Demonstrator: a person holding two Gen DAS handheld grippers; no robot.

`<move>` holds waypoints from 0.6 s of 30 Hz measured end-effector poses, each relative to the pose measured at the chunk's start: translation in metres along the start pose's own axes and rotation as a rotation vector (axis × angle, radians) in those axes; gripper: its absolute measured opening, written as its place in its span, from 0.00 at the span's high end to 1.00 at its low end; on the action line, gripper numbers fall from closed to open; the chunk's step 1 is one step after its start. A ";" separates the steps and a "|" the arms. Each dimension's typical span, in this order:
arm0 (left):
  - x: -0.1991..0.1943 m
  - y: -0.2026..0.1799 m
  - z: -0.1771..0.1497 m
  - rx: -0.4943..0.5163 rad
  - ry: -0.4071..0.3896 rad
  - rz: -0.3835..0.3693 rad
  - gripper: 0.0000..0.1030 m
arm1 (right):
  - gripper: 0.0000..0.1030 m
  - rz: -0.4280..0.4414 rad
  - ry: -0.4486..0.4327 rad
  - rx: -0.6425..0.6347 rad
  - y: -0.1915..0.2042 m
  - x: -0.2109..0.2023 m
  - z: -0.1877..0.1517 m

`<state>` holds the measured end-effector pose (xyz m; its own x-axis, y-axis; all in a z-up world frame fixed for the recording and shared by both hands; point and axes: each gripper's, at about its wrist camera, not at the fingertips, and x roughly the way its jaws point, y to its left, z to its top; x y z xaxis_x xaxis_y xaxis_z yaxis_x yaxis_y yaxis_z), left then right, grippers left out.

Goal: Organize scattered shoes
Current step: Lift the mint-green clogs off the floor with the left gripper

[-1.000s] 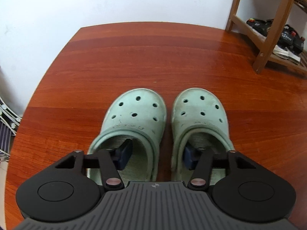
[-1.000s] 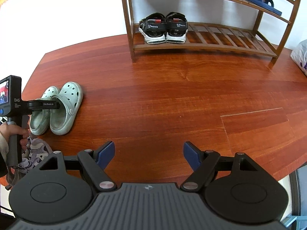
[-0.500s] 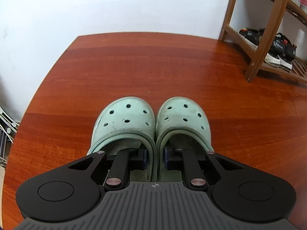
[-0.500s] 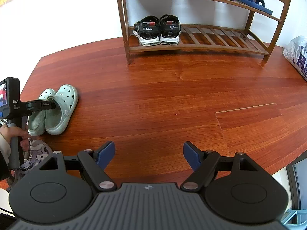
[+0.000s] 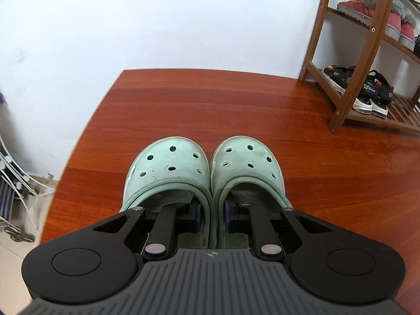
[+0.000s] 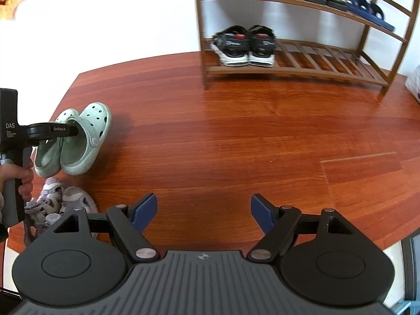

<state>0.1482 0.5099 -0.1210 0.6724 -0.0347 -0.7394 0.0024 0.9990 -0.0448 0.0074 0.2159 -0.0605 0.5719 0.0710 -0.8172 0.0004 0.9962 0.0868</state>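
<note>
With one finger down inside each shoe, the left claw [image 5: 212, 216] pinches the two inner walls of the mint-green clogs [image 5: 204, 168] together, so both come as one pair. In the right wrist view the clogs hang off the floor [image 6: 236, 141] with a shadow beside them, toes tipped up, at about 9 o'clock. The right claw [image 6: 204, 211] stands spread and holds nothing. Below the clogs, at 8 o'clock, lilac sandals [image 6: 52, 204] lie on the floor. The shoe rack [image 6: 302, 60] stands at 1 o'clock; its bottom shelf carries black sandals [image 6: 244, 46] at its left end, with bare slats to their right. Open floor runs between; the rack's upright post is the edge to clear.
</note>
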 end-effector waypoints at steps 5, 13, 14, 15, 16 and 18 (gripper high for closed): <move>-0.026 0.015 -0.002 -0.006 -0.012 0.003 0.83 | 0.19 0.049 0.007 -0.033 0.020 0.006 0.000; -0.066 0.035 -0.010 -0.020 -0.039 0.001 0.83 | 0.19 0.116 0.023 -0.087 0.059 0.012 -0.005; -0.070 0.038 -0.011 -0.021 -0.043 0.000 0.83 | 0.19 0.122 0.027 -0.093 0.064 0.013 -0.006; -0.074 0.039 -0.012 -0.023 -0.045 -0.001 0.83 | 0.19 0.128 0.030 -0.099 0.068 0.014 -0.006; -0.077 0.041 -0.013 -0.025 -0.048 -0.001 0.83 | 0.19 0.135 0.033 -0.106 0.073 0.015 -0.007; -0.084 0.047 -0.015 -0.029 -0.053 -0.002 0.83 | 0.19 0.146 0.040 -0.118 0.082 0.017 -0.009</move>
<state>0.0800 0.5590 -0.0710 0.7107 -0.0346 -0.7026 -0.0170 0.9977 -0.0663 0.0095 0.2993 -0.0721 0.5257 0.2146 -0.8231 -0.1775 0.9740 0.1406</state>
